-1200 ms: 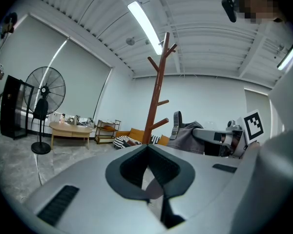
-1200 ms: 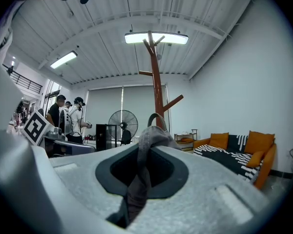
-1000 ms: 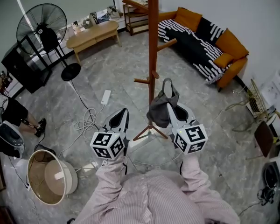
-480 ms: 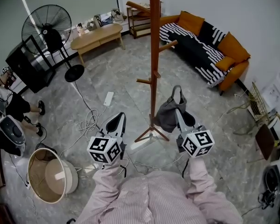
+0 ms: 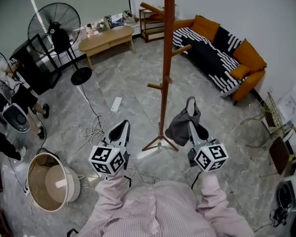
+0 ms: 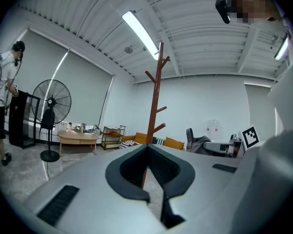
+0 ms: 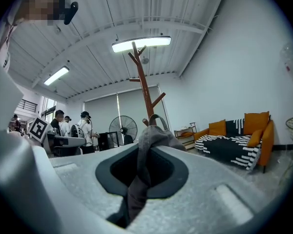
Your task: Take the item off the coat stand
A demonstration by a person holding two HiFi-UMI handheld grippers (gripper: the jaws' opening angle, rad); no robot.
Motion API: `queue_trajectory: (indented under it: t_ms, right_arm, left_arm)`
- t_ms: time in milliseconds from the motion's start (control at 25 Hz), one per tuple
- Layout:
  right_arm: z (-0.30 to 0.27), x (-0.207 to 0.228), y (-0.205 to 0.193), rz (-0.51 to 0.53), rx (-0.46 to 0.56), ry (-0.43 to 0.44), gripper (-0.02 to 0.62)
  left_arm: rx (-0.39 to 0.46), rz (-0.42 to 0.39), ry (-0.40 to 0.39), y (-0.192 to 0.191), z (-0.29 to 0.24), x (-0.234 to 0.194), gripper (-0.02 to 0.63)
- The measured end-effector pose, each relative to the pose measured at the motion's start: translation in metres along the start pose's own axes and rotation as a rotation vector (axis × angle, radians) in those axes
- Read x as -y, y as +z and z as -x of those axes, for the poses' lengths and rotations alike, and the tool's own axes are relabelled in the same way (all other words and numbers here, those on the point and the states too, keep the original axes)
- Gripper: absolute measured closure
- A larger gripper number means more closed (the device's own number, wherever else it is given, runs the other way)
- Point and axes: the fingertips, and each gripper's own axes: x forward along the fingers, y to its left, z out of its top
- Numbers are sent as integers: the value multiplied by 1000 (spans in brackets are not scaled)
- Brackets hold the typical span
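Note:
The brown wooden coat stand [image 5: 166, 58] rises from the floor ahead of me, its pegs bare. A grey cloth bag [image 5: 181, 125] with a loop handle hangs free just right of the pole, clear of the pegs. My right gripper [image 5: 191, 126] is shut on it; in the right gripper view the grey cloth [image 7: 149, 145] is pinched between the jaws [image 7: 141, 179], with the stand [image 7: 142, 89] behind. My left gripper [image 5: 119, 129] is left of the stand's base, shut, with nothing in it [image 6: 147, 152]. The left gripper view shows the stand [image 6: 155, 96] beyond its jaws.
A standing fan [image 5: 54, 23], a low wooden table [image 5: 106, 37] and a shelf [image 5: 150, 23] stand at the back left. An orange sofa [image 5: 222, 53] is at the back right. A power strip with cables [image 5: 113, 103] and a round tub [image 5: 52, 181] lie left. People [image 5: 10, 83] stand far left.
My right gripper has carried the grey bag a little rightward, away from the pole. The left gripper has hardly shifted.

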Motion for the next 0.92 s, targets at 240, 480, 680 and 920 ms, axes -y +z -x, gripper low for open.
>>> queue_trajectory:
  t_ms: [240,480,680,920]
  right_arm:
    - [-4,-7,1,3,5,12,569]
    - [-5,-7,6,28,2,19,569]
    - [-5,-6,3,34,-3,13,569]
    - [-9,-5,5,39,-9,14,569]
  left_arm:
    - [5,6,10,1,3,-6,604]
    - [-1,1,19,1,-2,-5,604]
    - [-2,-5,26,-2,-3,-8,604]
    - [-14,-13,19,-4,-10,-9,604]
